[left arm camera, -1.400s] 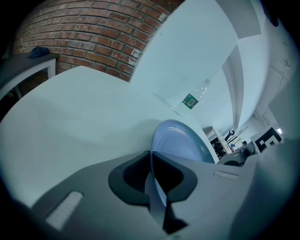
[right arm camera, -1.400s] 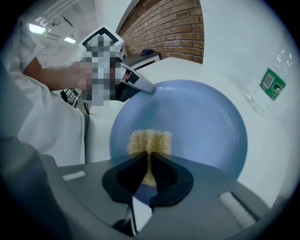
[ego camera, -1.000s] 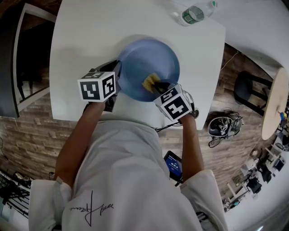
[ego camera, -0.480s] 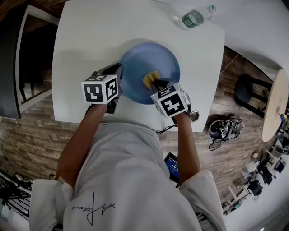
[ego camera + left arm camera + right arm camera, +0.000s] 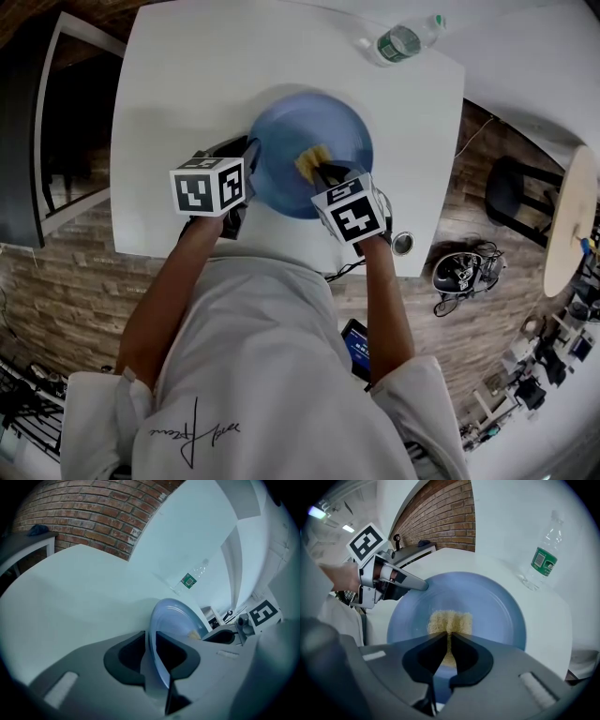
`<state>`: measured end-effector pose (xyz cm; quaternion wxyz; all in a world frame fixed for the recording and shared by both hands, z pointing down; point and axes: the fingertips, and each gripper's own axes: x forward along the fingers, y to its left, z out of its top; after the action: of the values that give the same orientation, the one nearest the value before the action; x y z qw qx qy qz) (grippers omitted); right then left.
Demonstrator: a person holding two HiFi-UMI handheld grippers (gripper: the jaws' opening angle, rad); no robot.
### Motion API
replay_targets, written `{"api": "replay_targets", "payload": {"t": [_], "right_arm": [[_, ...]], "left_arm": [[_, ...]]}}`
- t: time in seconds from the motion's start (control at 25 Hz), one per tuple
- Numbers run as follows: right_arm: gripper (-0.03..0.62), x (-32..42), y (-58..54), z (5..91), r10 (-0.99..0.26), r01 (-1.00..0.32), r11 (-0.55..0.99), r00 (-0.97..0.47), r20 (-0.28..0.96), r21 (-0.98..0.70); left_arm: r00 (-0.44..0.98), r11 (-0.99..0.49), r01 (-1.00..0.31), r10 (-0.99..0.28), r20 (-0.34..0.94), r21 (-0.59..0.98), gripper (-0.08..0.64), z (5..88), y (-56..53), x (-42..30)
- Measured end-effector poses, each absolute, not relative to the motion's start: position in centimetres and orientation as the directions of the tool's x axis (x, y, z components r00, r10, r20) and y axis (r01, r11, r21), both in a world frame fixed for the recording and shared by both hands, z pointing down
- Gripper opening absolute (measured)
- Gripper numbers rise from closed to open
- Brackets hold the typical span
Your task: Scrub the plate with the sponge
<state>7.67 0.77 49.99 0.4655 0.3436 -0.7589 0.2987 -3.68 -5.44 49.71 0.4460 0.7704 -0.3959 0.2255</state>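
Slowly the right gripper (image 5: pixel 449 637), fingers pinching the sponge (image 5: pixel 450 619), has slid farther across the plate (image 5: pixel 333 127). The left gripper (image 5: pixel 154 638) has its fingers clamped on the left rim, so scrubbing seems mid-stroke.

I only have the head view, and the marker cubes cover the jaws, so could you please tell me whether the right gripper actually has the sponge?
Observer: Yes. The right gripper view shows the right gripper shut on the yellow sponge, pinching its middle while it lies on the blue plate.
Operator: Thank you. Is the left gripper holding the plate?
Observer: Yes. The left gripper view shows the left gripper shut on the plate's rim, one jaw on either face.
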Motion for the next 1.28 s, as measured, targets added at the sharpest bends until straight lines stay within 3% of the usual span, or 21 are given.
{"api": "replay_targets", "payload": {"t": [0.2, 0.76, 1.28], "right_arm": [[0.034, 8.0, 0.7, 49.9, -0.267, -0.797, 0.593, -0.326, 0.907, -0.112], [0.033, 7.7, 1.4, 48.8, -0.306, -0.804, 0.581, -0.363, 0.88, -0.129], [0.032, 8.9, 2.6, 45.3, -0.398, -0.821, 0.561, -0.379, 0.836, -0.105]], "left_arm": [[0.582, -0.299, -0.813, -0.424, 0.694, 0.5, 0.101, 49.1, -5.6, -3.8], [0.592, -0.324, -0.805, -0.484, 0.644, 0.496, 0.1, 45.9, -4.4, -5.4], [0.636, -0.415, -0.771, -0.534, 0.556, 0.483, 0.048, 41.7, -3.6, -4.4]]}}
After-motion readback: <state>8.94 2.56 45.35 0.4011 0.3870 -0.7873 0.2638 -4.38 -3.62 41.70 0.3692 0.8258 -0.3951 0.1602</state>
